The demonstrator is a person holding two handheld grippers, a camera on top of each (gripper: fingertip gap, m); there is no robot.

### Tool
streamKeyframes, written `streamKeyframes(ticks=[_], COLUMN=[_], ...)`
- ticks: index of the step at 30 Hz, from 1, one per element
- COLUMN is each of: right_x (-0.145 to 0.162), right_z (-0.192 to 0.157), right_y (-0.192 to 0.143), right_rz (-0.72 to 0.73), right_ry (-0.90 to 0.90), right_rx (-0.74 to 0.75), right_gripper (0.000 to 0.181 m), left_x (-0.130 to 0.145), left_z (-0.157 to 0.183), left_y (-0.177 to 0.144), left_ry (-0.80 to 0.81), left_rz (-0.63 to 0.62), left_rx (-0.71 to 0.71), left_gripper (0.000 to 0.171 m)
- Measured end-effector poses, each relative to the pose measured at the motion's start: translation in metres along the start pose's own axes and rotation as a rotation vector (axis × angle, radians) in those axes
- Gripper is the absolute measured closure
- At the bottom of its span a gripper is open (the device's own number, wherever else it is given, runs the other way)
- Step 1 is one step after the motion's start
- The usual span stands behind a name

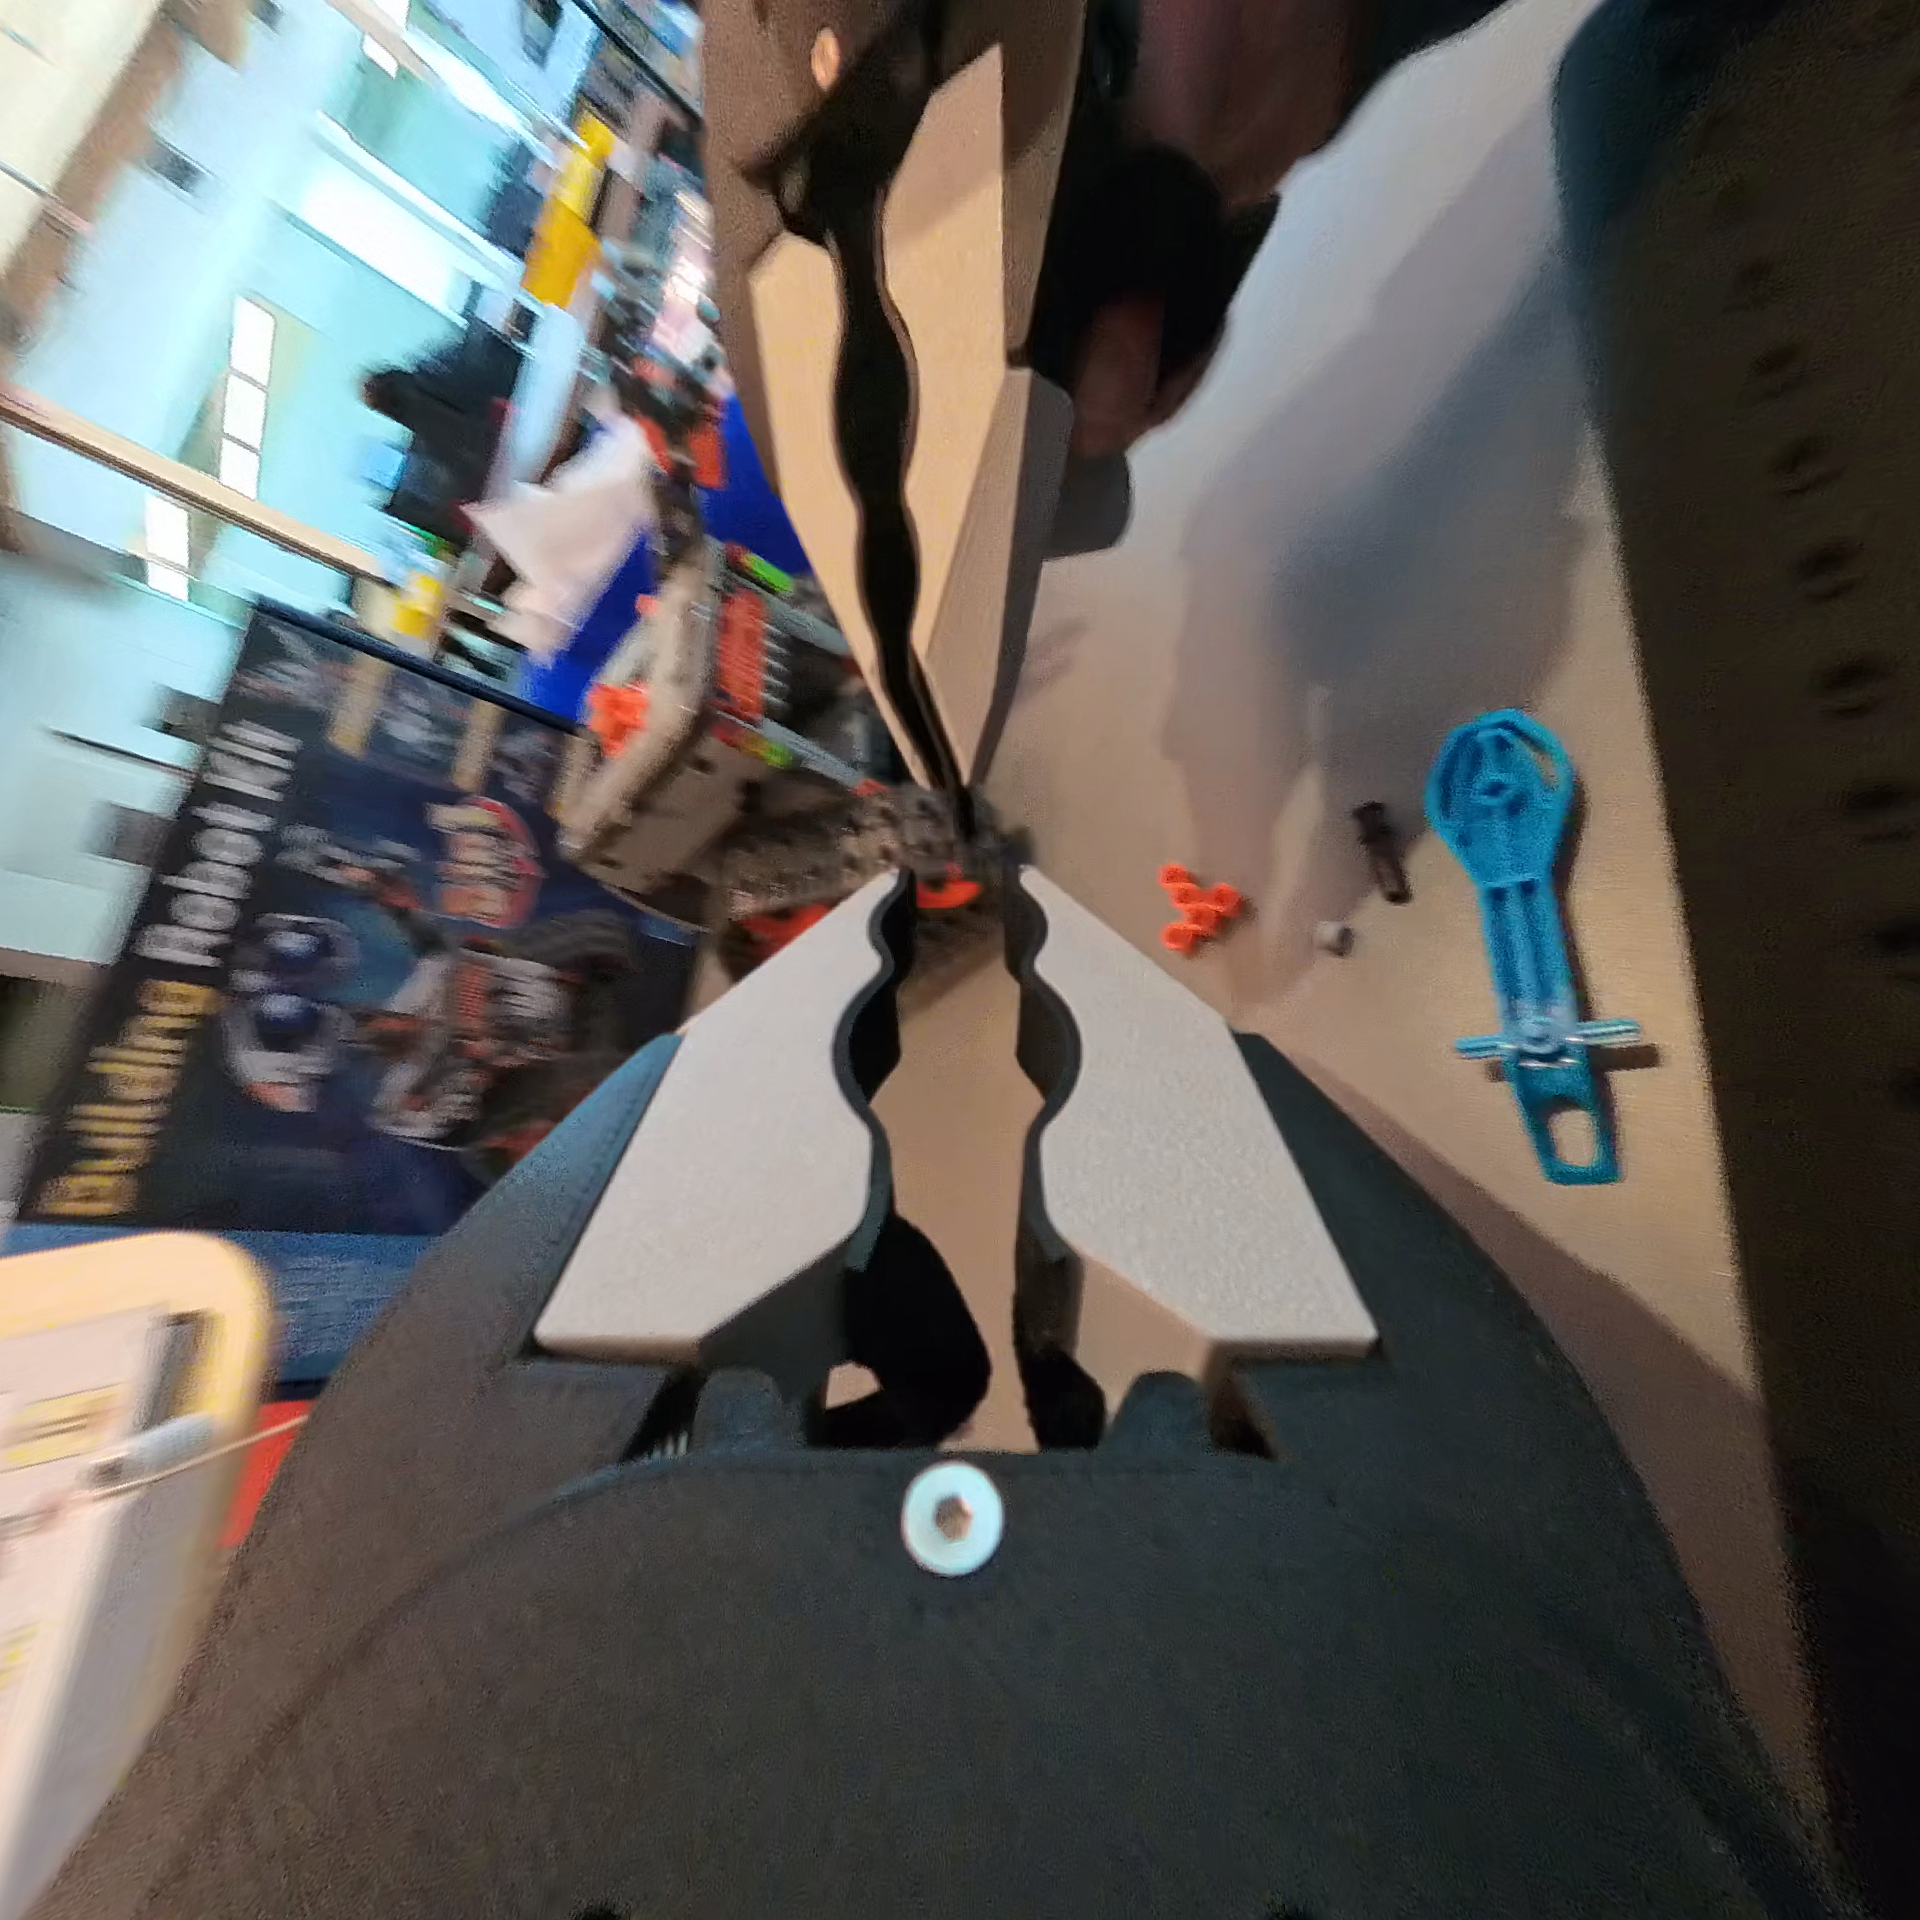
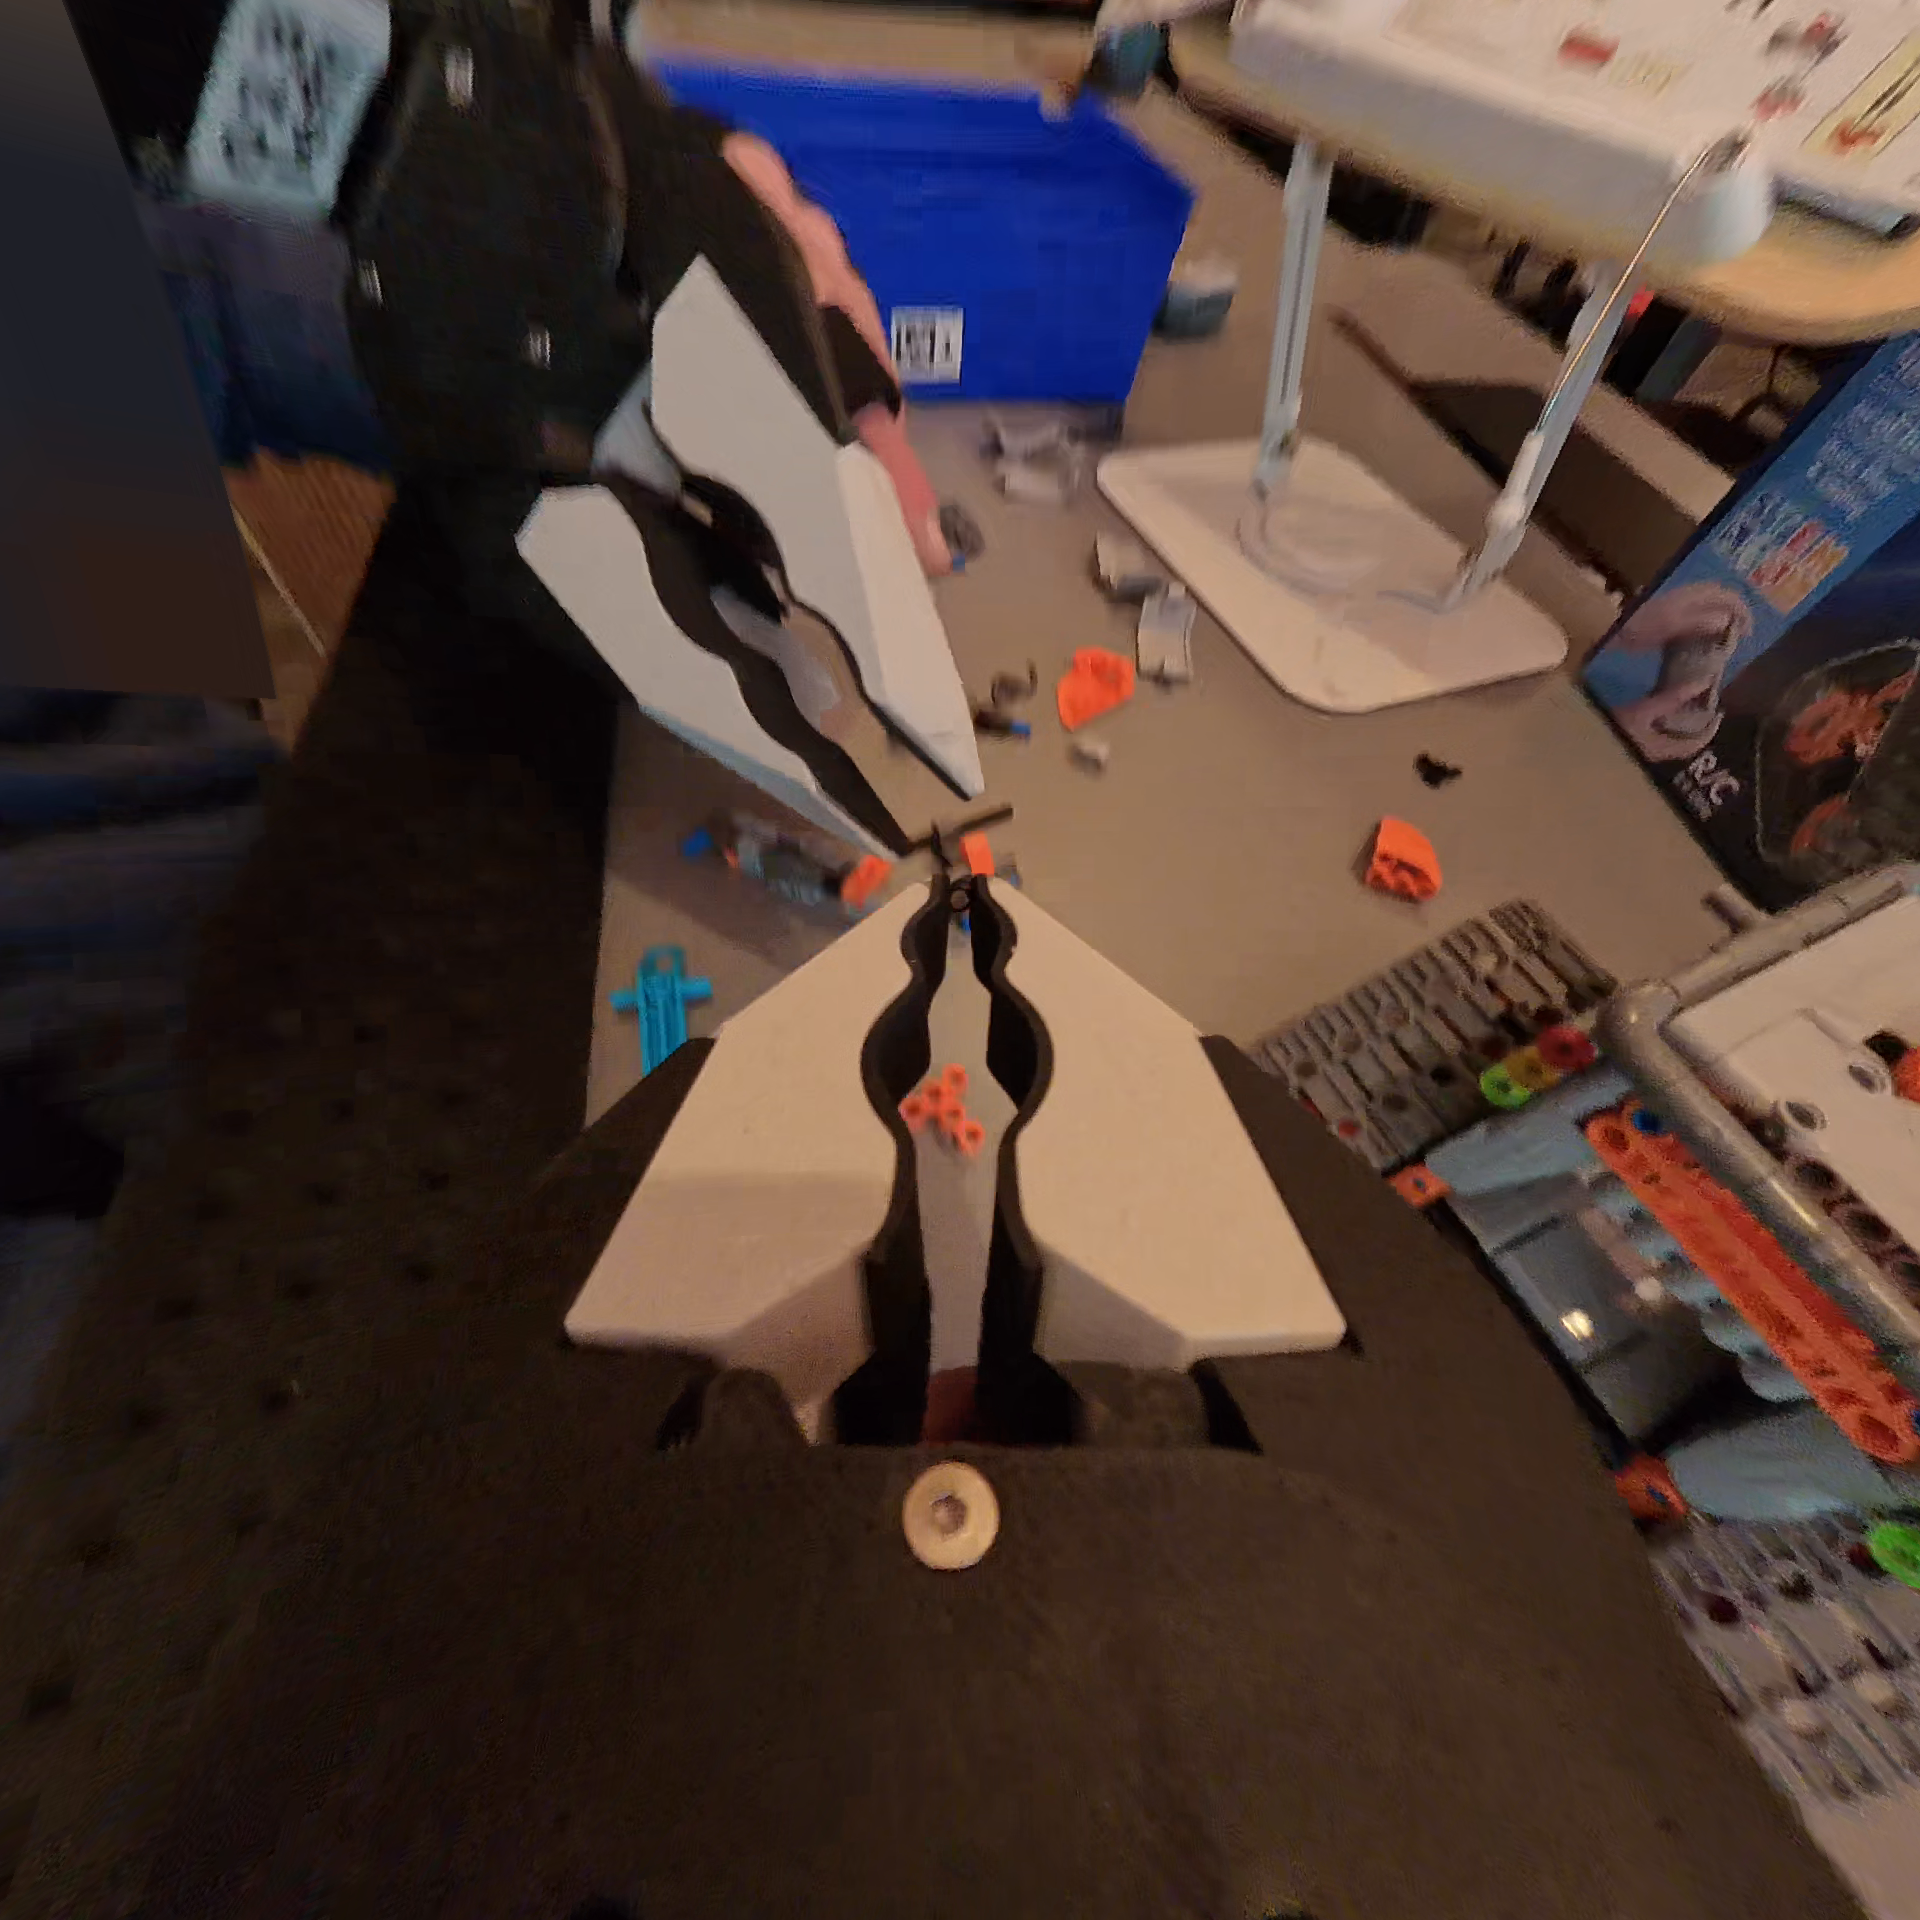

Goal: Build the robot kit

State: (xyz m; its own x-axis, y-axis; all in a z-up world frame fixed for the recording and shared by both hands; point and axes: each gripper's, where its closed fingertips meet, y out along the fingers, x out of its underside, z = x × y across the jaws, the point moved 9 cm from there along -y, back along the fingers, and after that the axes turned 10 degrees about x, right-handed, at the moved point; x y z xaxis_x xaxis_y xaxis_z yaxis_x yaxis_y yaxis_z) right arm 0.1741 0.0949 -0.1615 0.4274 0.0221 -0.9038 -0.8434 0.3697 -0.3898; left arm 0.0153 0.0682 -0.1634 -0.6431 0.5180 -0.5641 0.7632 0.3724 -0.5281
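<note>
My left gripper [image 1: 961, 883] and right gripper [image 2: 961, 894] meet tip to tip above a grey table [image 1: 1299, 623]. The left one is closed on a small black and orange building-kit piece [image 1: 943, 891]. It also shows in the right wrist view [image 2: 930, 831], coming in from the upper left, with a thin black axle [image 2: 977, 821] across its tips. The right gripper is shut on a small black part [image 2: 958, 891] of the same piece. It also shows in the left wrist view [image 1: 961, 795], coming down from above. Both views are blurred.
On the table lie a blue plastic tool [image 1: 1507, 935], a cluster of small orange connectors [image 2: 943, 1117], a black pin [image 1: 1382, 847] and orange panel pieces [image 2: 1403, 857]. A kit box [image 2: 1787, 675], a white stand [image 2: 1330, 561], a blue bin [image 2: 935, 208] and a parts tray [image 2: 1455, 1018] stand around. Both grippers' tips are close together, under 4 cm apart.
</note>
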Motion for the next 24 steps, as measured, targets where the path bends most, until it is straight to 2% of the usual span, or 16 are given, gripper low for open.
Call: streamKeyframes(ticks=[4, 7, 10, 24], right_x=[0.016, 0.019, 0.023, 0.027], right_z=[-0.003, -0.007, -0.008, -0.008], right_y=[0.006, 0.014, 0.023, 0.041], right_rz=[-0.219, -0.305, -0.380, -0.506], right_ry=[-0.180, -0.290, -0.355, -0.427], right_rx=[-0.045, -0.090, -0.120, -0.198], right_gripper=[0.180, 0.180, 0.180, 0.180], left_x=[0.015, 0.025, 0.031, 0.039], left_z=[0.006, 0.004, 0.000, 0.001], left_y=[0.020, 0.032, 0.041, 0.064], left_ry=[-0.101, -0.111, -0.114, -0.062], left_rz=[-0.090, -0.151, -0.160, -0.114], left_rx=[0.223, 0.332, 0.430, 0.553], left_gripper=[0.156, 0.158, 0.161, 0.167])
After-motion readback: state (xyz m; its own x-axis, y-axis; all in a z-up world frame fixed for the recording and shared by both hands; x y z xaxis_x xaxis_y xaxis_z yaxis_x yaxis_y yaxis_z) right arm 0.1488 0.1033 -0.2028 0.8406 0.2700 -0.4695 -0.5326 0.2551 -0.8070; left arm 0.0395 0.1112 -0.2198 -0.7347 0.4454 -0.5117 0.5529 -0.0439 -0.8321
